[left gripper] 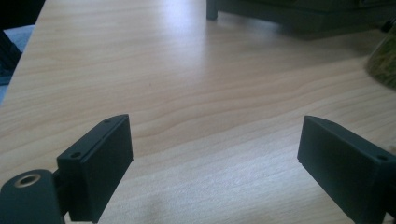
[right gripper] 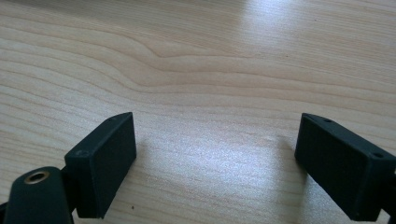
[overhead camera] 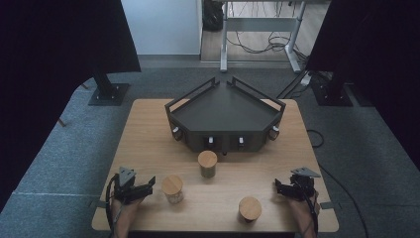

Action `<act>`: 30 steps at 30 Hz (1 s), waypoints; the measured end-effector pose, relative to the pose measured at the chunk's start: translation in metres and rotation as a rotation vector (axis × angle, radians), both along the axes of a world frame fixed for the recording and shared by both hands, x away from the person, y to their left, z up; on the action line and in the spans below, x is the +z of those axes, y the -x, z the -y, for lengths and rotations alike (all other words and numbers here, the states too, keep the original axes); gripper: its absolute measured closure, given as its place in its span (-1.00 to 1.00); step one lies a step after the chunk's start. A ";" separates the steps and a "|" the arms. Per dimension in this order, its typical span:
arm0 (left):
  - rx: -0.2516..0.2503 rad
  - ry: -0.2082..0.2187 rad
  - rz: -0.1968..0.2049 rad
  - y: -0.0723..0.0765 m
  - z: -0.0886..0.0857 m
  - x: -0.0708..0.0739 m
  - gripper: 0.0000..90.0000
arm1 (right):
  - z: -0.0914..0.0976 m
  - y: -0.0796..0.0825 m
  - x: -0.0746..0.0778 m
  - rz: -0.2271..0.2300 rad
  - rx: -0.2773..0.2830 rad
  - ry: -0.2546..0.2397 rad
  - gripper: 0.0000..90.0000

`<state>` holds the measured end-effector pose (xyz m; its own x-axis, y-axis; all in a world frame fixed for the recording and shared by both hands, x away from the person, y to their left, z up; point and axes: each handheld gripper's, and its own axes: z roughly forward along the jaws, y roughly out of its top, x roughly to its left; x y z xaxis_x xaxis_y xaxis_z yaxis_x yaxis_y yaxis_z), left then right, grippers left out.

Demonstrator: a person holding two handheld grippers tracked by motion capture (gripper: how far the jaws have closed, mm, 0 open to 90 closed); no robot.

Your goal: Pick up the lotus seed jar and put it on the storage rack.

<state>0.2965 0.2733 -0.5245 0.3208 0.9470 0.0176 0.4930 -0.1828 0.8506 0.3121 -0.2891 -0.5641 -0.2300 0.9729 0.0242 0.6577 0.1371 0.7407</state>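
- Left gripper (overhead camera: 148, 184): low at the near left of the wooden table (overhead camera: 148, 129), held in a hand that comes in from the bottom edge. Jaws stand apart, nothing between them; in the left gripper view bare wood shows in the gap (left gripper: 212, 154).
- Nearest jar (overhead camera: 172, 188), clear glass with a round wooden lid, stands upright just beside the left gripper's tips, not touching them.
- Right gripper (overhead camera: 279, 187): near right of the table, jaws apart and empty; bare wood between them in the right gripper view (right gripper: 215, 158).
- Front jar (overhead camera: 249, 208), wooden lid, stands near the front edge, between the two grippers and closer to the right one, apart from it.
- Middle jar (overhead camera: 207, 163), with darker contents, stands upright just in front of the tray.
- Dark angular tray (overhead camera: 225, 111) with raised rails sits at the far centre of the table; small pale knobs show along its front faces.
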 end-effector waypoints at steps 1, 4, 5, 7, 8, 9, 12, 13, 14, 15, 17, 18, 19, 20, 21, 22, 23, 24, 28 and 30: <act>-0.001 0.007 0.013 0.001 0.000 0.003 -0.78 | 0.000 0.000 0.000 0.000 0.000 0.000 -0.74; -0.006 0.031 0.031 0.003 0.000 0.007 -0.78 | 0.000 0.000 0.000 0.000 0.000 0.000 -0.74; -0.008 0.041 0.037 0.003 0.000 0.009 -0.77 | 0.000 0.000 0.000 0.000 0.000 0.000 -0.74; -0.009 0.050 0.045 0.004 -0.001 0.011 -0.77 | 0.000 0.000 0.000 0.000 0.000 0.000 -0.74; -0.012 0.060 0.055 0.005 -0.001 0.013 -0.77 | 0.000 0.000 0.000 0.000 0.000 0.000 -0.74; -0.015 0.066 0.060 0.006 -0.001 0.015 -0.77 | 0.000 0.000 0.000 0.000 0.000 0.000 -0.74; -0.024 0.088 0.073 0.007 0.001 0.019 -0.77 | 0.000 0.000 0.000 0.000 0.000 0.000 -0.74; -0.030 0.098 0.078 0.007 0.001 0.020 -0.77 | 0.000 0.000 0.000 0.000 0.000 0.000 -0.74; -0.032 0.102 0.082 0.008 0.002 0.021 -0.77 | 0.000 0.000 0.000 0.000 0.000 0.000 -0.74; -0.035 0.108 0.087 0.008 0.003 0.023 -0.77 | 0.000 0.000 0.000 0.000 0.000 0.000 -0.74; -0.041 0.116 0.091 0.009 0.004 0.025 -0.77 | 0.000 0.000 0.000 0.000 0.000 0.000 -0.74; -0.043 0.122 0.094 0.010 0.005 0.026 -0.77 | 0.000 0.000 0.000 0.000 0.000 0.000 -0.74; -0.046 0.125 0.097 0.010 0.006 0.027 -0.77 | 0.000 0.000 0.000 0.000 0.000 0.000 -0.74; -0.048 0.126 0.101 0.011 0.007 0.029 -0.77 | 0.000 0.000 0.000 0.000 0.000 0.000 -0.74; -0.050 0.128 0.105 0.012 0.008 0.030 -0.76 | 0.000 0.000 0.000 0.000 0.000 0.000 -0.74; -0.053 0.130 0.109 0.012 0.008 0.031 -0.76 | 0.000 0.000 0.000 0.000 0.000 0.000 -0.74; -0.057 0.134 0.115 0.013 0.009 0.033 -0.76 | 0.000 0.000 0.000 0.000 0.000 0.000 -0.74; -0.061 0.137 0.122 0.014 0.010 0.034 -0.75 | 0.000 0.000 0.000 0.000 0.000 0.000 -0.74; -0.085 0.155 0.154 0.017 0.014 0.040 -0.74 | 0.000 0.000 0.000 0.000 0.000 0.000 -0.74; -0.097 0.162 0.166 0.019 0.017 0.043 -0.75 | 0.000 0.000 0.000 0.000 0.000 0.000 -0.74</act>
